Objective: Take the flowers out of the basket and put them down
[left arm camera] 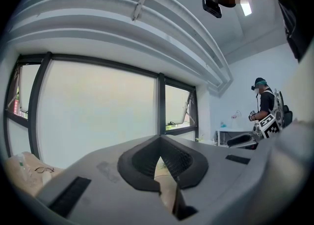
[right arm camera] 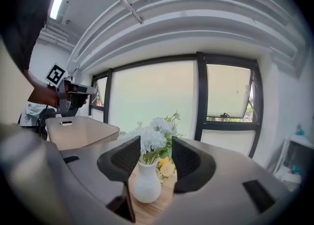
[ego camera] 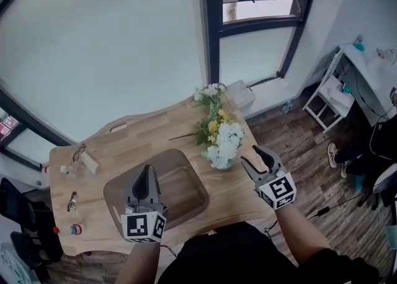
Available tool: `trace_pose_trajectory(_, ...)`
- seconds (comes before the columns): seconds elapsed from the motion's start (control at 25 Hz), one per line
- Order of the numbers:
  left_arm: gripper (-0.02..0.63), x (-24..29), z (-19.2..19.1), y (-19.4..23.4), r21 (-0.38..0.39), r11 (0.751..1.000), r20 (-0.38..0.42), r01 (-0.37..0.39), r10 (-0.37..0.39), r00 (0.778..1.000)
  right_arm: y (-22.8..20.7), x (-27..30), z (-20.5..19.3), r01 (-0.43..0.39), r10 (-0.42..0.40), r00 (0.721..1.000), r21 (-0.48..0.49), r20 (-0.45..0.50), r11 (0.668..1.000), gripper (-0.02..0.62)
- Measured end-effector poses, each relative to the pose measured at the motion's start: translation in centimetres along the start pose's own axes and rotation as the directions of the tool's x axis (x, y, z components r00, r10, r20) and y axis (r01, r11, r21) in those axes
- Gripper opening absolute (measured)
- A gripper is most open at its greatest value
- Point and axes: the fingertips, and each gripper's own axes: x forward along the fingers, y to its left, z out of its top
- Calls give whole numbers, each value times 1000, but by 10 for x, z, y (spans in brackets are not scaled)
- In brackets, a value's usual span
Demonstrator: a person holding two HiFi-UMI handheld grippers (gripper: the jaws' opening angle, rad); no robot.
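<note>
Two lots of flowers sit out on the bench, none in the basket, which looks bare inside.

Right gripper: jaws apart, nothing pressed between the pads. Dead ahead of the gap, a little beyond the tips and clear of both, stands a vase with the white flowers rising out of it. Its long axis is upright, so the neck and stems run across the line the jaws point along. The pads stand either side of the bouquet as framed, but there is no contact.

Past the vase, further out from the right jaws, a loose bunch of yellow and white blooms lies flat. Its stems run away from the tips along the bench.

Left gripper: jaws together at the tips, nothing caught in them. They hang above the basket, pointing level out over it. The vase is off to the right of these jaws and well apart.

Judgement: the right hand is much the nearer to either lot. With the basket empty, the taking-out looks done. If the vase needs shifting, a straight advance of the right jaws onto its neck would serve. The risk is tipping a tall, narrow thing.
</note>
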Motion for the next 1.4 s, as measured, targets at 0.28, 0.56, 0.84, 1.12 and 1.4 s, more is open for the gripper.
trace_pose_trajectory(0.28, 0, -5, 4, -9, 41, 999, 16, 7, -8, 1000, -8, -15, 18, -1, -3, 999, 78, 43, 997, 110)
trace_pose_trajectory(0.56, 0, -6, 4, -13, 53, 999, 21, 0, -1, 1000, -14, -20, 35, -18, 12, 997, 85, 70, 996, 49)
trace_pose_trajectory(0.84, 0, -7, -3, -20, 57, 998, 4, 5, -5, 1000, -18, -20, 37, -20, 11, 996, 103, 87, 994, 23)
trace_pose_trajectory(1.12, 0, -6, 1, -15, 59, 998, 14, -15, 14, 1000, -14, -16, 34, -29, 21, 996, 101, 81, 995, 23)
trace_pose_trajectory(1.4, 0, -6, 1, -13, 55, 998, 15, -19, 18, 1000, -10, -13, 34, -35, 28, 996, 92, 79, 995, 23)
